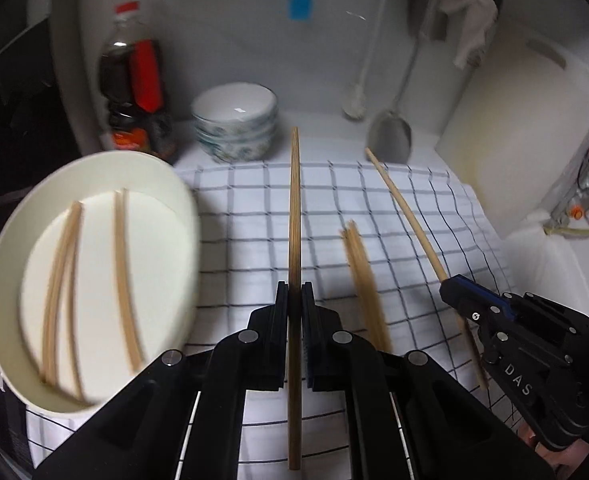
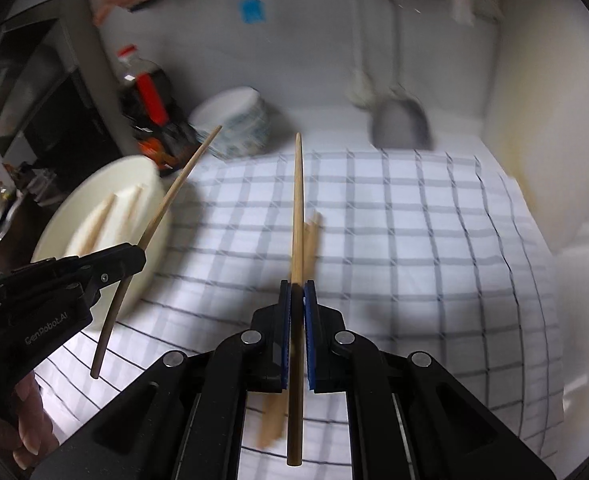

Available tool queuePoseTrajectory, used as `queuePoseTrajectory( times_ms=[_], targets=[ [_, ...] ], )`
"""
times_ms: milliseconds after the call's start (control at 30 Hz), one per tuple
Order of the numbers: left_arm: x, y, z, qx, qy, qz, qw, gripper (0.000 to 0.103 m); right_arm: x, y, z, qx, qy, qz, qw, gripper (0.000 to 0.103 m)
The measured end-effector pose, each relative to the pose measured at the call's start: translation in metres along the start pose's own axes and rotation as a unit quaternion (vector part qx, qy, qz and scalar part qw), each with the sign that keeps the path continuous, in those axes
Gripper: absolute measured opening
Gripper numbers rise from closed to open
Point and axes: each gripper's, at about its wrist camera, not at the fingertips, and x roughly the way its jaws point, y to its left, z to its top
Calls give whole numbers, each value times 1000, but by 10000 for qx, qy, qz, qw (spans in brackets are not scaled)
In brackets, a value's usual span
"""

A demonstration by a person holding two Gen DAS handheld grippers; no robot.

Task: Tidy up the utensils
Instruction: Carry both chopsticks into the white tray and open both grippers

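Left tongs (image 1: 294,296) pressed together on a single wooden chopstick (image 1: 294,208), pinched near its middle, its length running straight ahead over the checked cloth (image 1: 254,216). Right tongs (image 2: 297,292) likewise clamped on a second chopstick (image 2: 297,208), blue pads visible either side of the wood, the stick pointing forward and slightly up. From the left wrist view the right tongs (image 1: 452,286) show at the lower right with their chopstick (image 1: 402,212) angled toward the back wall; from the right wrist view the left tongs (image 2: 134,254) sit at the lower left with their stick (image 2: 174,192) slanting across the rim of the white bowl (image 2: 150,176). White bowl (image 1: 174,184) stands on the cloth's left edge, tilted in view, with several chopsticks (image 1: 124,272) lying inside, blurred. A further loose bunch of chopsticks (image 1: 362,280) lies on the cloth between the two tongs, also blurred. Cloth covers most of the white bench (image 1: 326,124). Behind it: a dark soda bottle (image 1: 134,92) with red cap and label, just beside a stack of patterned bowls (image 1: 234,120). Hanging at the back wall, a metal ladle (image 1: 390,136) and a white brush (image 1: 356,100). A pale cutting board (image 1: 514,120) leans at the right.
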Motion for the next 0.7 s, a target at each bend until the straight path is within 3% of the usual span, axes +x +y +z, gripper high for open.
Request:
queuePoseTrajectory(
  times_ms=[300, 500, 700],
  targets=[
    [-31, 118, 15, -578, -194, 683, 9958, 7, 26, 109, 40, -502, -147, 674, 9963, 6],
    [-27, 184, 9, -917, -46, 950, 9912, 7, 65, 177, 49, -750, 109, 1037, 9917, 6],
    [-8, 217, 1, -1045, 154, 963, 9897, 7, 106, 220, 52, -808, 487, 1115, 9893, 6]
  ],
)
